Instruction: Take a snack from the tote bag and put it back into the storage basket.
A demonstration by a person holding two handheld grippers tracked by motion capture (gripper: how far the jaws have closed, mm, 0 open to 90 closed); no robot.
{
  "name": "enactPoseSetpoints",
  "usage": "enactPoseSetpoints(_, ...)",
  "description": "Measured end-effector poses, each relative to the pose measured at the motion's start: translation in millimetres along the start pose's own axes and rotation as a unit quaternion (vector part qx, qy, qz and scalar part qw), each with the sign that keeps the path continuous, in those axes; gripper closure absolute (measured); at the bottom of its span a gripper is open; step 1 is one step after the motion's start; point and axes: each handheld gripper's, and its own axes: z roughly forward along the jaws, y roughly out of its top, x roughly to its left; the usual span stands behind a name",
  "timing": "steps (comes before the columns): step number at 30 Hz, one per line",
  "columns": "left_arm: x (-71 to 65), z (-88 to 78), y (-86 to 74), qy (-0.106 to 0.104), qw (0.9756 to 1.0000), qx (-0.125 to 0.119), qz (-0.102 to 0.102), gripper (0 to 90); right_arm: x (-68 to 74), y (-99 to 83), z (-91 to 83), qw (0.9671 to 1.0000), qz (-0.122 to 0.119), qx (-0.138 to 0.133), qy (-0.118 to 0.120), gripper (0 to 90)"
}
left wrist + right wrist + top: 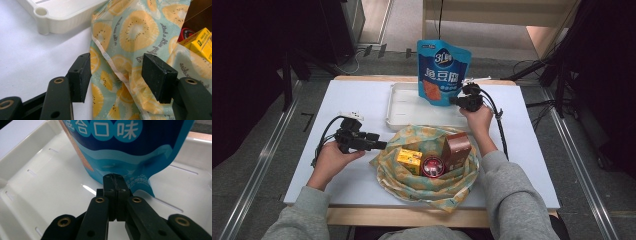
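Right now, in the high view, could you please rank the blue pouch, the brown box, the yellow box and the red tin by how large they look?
1. Blue pouch, clearly largest, though it is held up above the tray.
2. Brown box.
3. Yellow box and red tin: they look much alike, so I would not rank them.

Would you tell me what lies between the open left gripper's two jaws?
The lemon-print cloth bag: in the left gripper view its fabric and pale seam sit between the left gripper jaws, which stand apart, not pressing it.
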Motion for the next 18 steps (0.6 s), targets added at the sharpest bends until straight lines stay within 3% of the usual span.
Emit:
enactPoseSetpoints(4,0.5,0.2,-0.3,0.000,1.0000,0.000,-0.001,41.2,1.3,4.4,6.3,0.9998,0.003,0.019,-0.005,90.0)
enactPoseSetpoints(8,0.4,-0.6,-0.6,0.000,1.0000,-0.003,0.000,41.2,8.1,12.0,9.8,0.9998,-0.008,0.011,-0.017,90.0)
enactPoseSetpoints(18,0.8,-2.0,-2.9,0.002,1.0000,-0.003,-0.002,41.2,4.1,11.3,16.5,0.9998,0.015,0.004,-0.016,90.0)
